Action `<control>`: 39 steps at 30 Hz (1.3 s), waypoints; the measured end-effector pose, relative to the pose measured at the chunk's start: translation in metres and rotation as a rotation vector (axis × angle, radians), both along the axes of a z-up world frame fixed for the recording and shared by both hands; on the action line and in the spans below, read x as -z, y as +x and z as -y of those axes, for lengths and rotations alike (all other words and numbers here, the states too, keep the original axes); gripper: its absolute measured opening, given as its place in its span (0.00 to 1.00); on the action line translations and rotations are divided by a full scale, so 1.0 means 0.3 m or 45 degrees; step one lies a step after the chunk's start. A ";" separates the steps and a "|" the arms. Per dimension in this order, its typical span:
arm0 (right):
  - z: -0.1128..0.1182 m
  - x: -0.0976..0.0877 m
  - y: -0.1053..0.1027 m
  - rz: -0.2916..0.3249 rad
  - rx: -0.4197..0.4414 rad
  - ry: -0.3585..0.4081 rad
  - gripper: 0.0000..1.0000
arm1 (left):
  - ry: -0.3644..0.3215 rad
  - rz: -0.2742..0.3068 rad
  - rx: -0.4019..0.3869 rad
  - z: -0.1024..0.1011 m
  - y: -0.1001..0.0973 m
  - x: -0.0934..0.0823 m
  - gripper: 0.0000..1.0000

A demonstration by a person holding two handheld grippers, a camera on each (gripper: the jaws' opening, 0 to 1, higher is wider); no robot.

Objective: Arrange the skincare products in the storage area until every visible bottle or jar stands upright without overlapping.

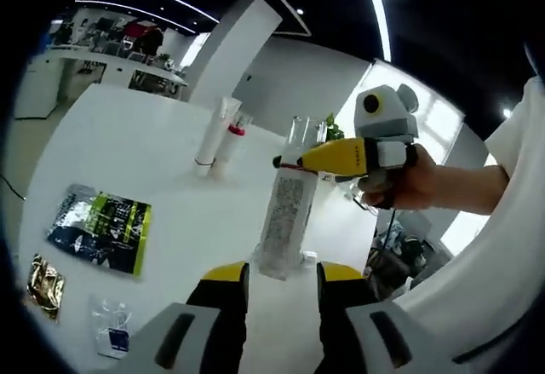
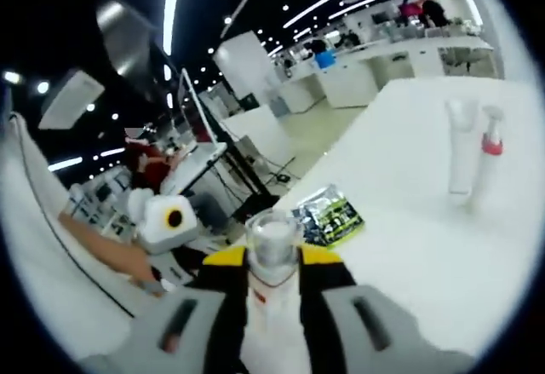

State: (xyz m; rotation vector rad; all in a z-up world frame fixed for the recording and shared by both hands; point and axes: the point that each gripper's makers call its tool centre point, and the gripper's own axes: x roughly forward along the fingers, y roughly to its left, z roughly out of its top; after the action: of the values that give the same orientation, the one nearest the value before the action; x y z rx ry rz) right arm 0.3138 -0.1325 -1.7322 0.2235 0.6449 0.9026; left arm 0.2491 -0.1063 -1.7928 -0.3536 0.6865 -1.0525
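Observation:
A clear bottle [image 1: 285,212] with a white printed label hangs upright just above the white table [image 1: 128,144]. My right gripper [image 1: 289,163] reaches in from the right and is shut on its neck. My left gripper [image 1: 281,276] is open, with its yellow-tipped jaws on either side of the bottle's base and not touching it. In the right gripper view the bottle's clear cap [image 2: 272,238] sits clamped in my right gripper [image 2: 272,261]. A white tube [image 1: 213,131] [image 2: 460,148] and a red-collared pump bottle [image 1: 232,144] [image 2: 490,148] stand upright side by side further back.
A green-and-black flat pack [image 1: 102,229] [image 2: 332,216] lies on the table to the left. A gold sachet [image 1: 47,284] and a small clear sachet [image 1: 111,331] lie nearer the table edge. A person's hand [image 1: 409,182] holds the right gripper. Office desks stand behind.

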 end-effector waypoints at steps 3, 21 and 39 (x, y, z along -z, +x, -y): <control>0.033 0.022 0.057 0.079 0.033 -0.072 0.20 | 0.016 0.001 -0.019 -0.030 0.002 0.008 0.32; 0.239 0.167 0.399 0.372 0.207 -0.400 0.20 | 0.020 -0.027 -0.085 -0.100 -0.002 0.018 0.32; 0.373 0.260 0.523 0.369 0.369 -0.368 0.20 | 0.108 -0.068 -0.186 -0.206 0.027 0.050 0.32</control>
State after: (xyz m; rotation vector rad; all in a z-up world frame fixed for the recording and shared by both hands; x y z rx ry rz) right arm 0.4706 -0.2443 -1.8103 -0.0728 0.4516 0.5401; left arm 0.2570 -0.0444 -1.8078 -0.3537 0.7399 -0.8752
